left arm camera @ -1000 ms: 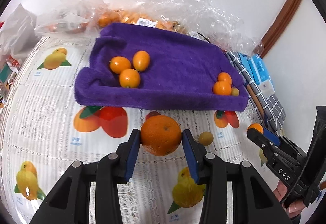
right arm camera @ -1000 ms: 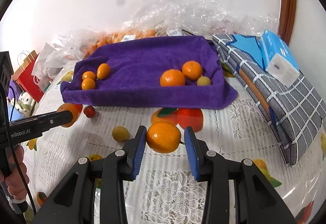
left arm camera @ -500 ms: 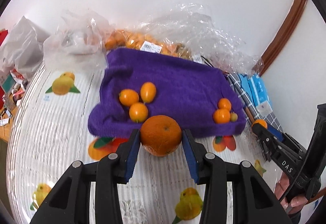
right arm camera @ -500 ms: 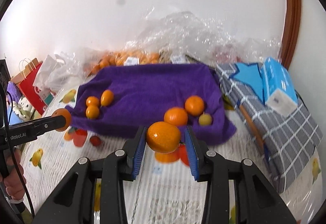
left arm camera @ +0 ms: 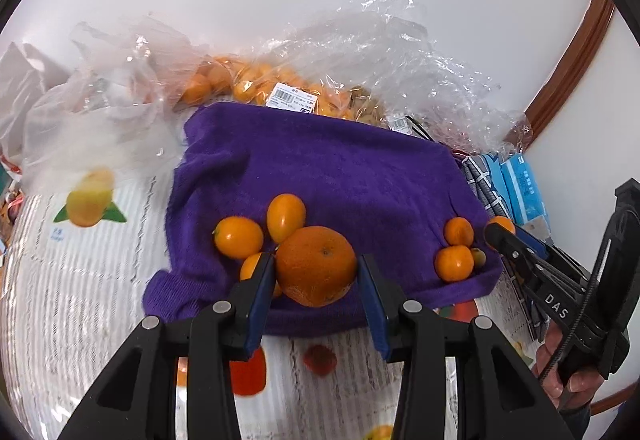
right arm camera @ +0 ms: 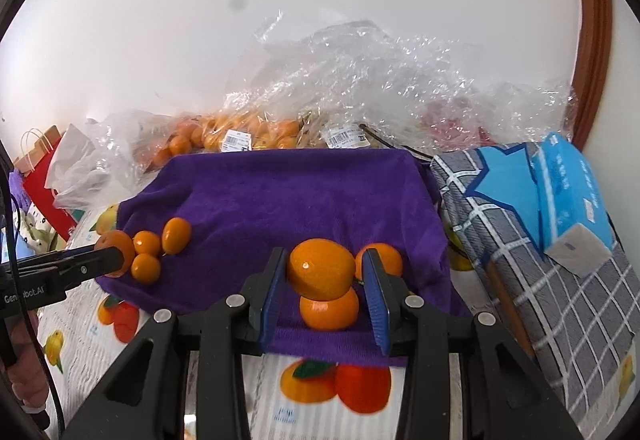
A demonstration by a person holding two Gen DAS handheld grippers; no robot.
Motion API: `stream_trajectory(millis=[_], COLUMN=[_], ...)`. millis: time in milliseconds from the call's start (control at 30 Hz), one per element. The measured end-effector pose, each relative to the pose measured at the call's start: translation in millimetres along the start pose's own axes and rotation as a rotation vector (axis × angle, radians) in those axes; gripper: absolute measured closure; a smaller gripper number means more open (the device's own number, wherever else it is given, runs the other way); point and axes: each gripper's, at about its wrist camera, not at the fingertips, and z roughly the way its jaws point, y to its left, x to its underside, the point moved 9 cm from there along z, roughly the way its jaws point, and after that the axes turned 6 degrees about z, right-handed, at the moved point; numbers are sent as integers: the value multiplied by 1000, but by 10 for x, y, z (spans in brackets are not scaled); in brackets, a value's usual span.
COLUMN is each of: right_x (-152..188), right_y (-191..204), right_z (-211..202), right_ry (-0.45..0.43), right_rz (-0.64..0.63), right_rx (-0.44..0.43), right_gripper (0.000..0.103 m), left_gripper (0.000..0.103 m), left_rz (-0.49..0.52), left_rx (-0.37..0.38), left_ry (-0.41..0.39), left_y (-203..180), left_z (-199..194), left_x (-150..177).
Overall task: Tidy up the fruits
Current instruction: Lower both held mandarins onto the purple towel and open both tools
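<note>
My left gripper point(left arm camera: 316, 272) is shut on a large orange point(left arm camera: 316, 265), held above the near left part of the purple towel point(left arm camera: 340, 176). Just beyond it lie three small oranges point(left arm camera: 286, 217) on the towel. My right gripper point(right arm camera: 322, 276) is shut on a smooth orange point(right arm camera: 321, 269), over the near right part of the purple towel point(right arm camera: 288, 196). Two oranges point(right arm camera: 329, 310) lie under and behind it. The left group of small oranges point(right arm camera: 176, 235) shows in the right wrist view beside the left gripper's tip. A right group of oranges point(left arm camera: 454, 261) sits near the towel's right edge.
Clear plastic bags of oranges point(left arm camera: 248, 84) crowd the back by the wall. A grey checked cushion point(right arm camera: 532, 268) with a blue tissue pack point(right arm camera: 568, 188) lies right of the towel. A red paper bag point(right arm camera: 44, 184) stands at far left. The tablecloth point(left arm camera: 80, 300) has printed fruit.
Both grippers have carried their oranges forward from over the tablecloth to above the near edge of the purple towel. The grips have stayed the same.
</note>
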Motion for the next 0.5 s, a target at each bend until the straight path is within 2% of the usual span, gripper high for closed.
stream_trajectory(millis=[200,500], right_x=[-17,30], right_y=[1,14], right_z=[262,557], right_ry=[21,57], right_rz=[-3,-16], right_rx=[-3,-2], right_gripper=[65,65], left_gripper=[63,63], left_rz=[8,40], left_rx=[26,16], left_ry=[14,33], left_y=[-16,-46], left_z=[213,427], left_x=[-16,1])
